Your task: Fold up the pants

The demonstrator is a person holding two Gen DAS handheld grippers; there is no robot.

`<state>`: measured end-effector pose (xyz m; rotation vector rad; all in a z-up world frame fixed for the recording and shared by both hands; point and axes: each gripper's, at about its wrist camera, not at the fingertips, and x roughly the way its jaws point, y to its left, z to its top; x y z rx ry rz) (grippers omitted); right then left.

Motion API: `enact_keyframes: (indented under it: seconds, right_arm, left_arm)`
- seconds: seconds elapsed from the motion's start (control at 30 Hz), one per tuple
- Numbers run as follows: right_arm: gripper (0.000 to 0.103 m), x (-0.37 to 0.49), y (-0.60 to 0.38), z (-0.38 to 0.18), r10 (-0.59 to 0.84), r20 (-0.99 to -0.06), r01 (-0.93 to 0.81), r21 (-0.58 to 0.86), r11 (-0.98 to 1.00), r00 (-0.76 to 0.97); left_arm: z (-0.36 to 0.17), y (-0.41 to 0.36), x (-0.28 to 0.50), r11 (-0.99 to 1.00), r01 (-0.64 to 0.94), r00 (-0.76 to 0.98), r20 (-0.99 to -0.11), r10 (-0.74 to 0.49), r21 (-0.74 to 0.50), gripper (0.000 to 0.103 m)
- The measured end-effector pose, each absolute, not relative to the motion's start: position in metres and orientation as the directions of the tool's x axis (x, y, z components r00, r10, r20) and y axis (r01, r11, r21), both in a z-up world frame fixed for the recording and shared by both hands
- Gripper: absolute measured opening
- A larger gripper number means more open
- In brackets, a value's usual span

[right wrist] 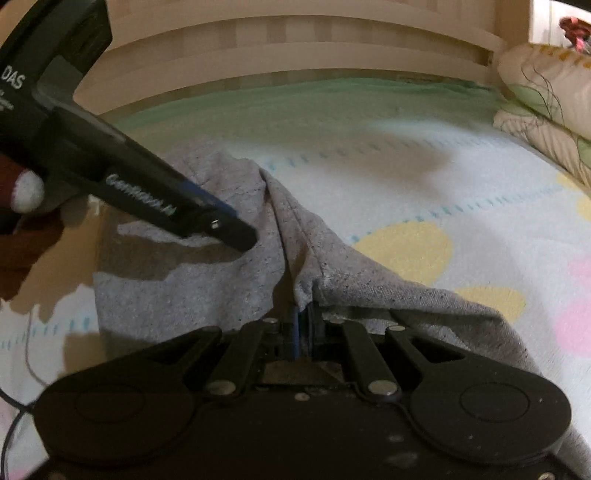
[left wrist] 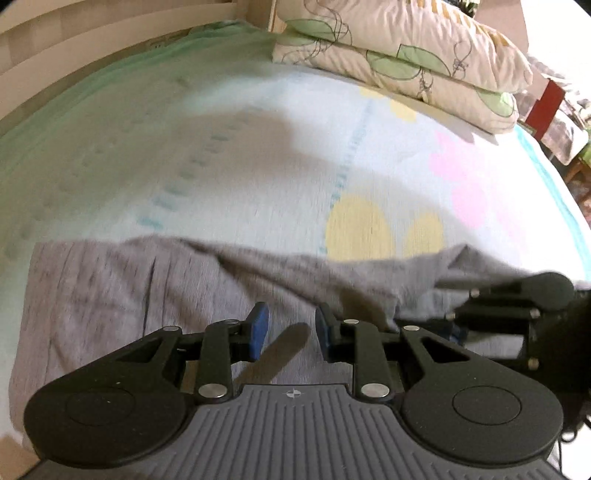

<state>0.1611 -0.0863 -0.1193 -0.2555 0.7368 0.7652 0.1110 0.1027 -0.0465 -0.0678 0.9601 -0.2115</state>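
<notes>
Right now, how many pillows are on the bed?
2: one pillow stacked on the other pillow at the bed's far right corner, beyond the gray pants. More may lie out of view.

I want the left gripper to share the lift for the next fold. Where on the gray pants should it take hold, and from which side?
Probably the far edge of the gray pants, ahead of the left gripper, coming down from above. That edge lies flat and free on the bedsheet, while the right gripper already pinches a raised ridge at the other end, so the two grips would be spread apart.
</notes>
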Motion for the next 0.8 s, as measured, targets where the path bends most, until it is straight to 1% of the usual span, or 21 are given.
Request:
enact_keyframes:
  seconds: [0.23,0.3,0.33,0.43,0.47,0.53,0.57,0.6,0.8]
  right_arm:
    - [0.009,0.169,-0.089,-0.127,0.539,-0.695,-0.704,0.067,0.707,0.476]
    - [0.011,0.169,-0.085,-0.131,0.539,-0.697,-0.707,0.065,0.705,0.473]
    - [0.012,0.166,-0.083,-0.132,0.540,-0.696,-0.709,0.063,0.703,0.473]
    - [0.016,0.169,-0.083,-0.131,0.540,-0.693,-0.706,0.064,0.705,0.477]
    - [0.020,0.169,-0.083,-0.129,0.536,-0.686,-0.697,0.058,0.714,0.492]
    - [0.048,0.172,-0.086,-0.125,0.533,-0.674,-0.676,0.068,0.734,0.511]
    - [0.052,0.173,-0.089,-0.122,0.534,-0.667,-0.665,0.078,0.743,0.519]
    - [0.053,0.177,-0.091,-0.120,0.536,-0.663,-0.652,0.094,0.752,0.523]
    - [0.053,0.202,-0.090,-0.118,0.590,-0.656,-0.640,0.207,0.740,0.470]
  left_arm:
    - [-0.045,0.094,0.137,0.973,0.180,0.606,-0.763,-0.226,-0.145,0.027]
    - [-0.054,0.096,0.149,0.974,0.171,0.578,-0.785,-0.223,-0.151,0.027]
    - [-0.062,0.098,0.156,0.974,0.158,0.531,-0.817,-0.224,-0.164,0.027]
    - [-0.068,0.107,0.154,0.967,0.154,0.535,-0.806,-0.254,-0.202,0.027]
    - [-0.067,0.108,0.151,0.967,0.160,0.539,-0.803,-0.256,-0.201,0.027]
    - [-0.067,0.110,0.149,0.965,0.168,0.545,-0.797,-0.259,-0.199,0.027]
    - [-0.068,0.109,0.148,0.965,0.173,0.549,-0.794,-0.261,-0.198,0.027]
    - [-0.068,0.111,0.148,0.964,0.175,0.551,-0.792,-0.263,-0.198,0.027]
    - [-0.064,0.113,0.146,0.966,0.162,0.564,-0.784,-0.260,-0.203,0.027]
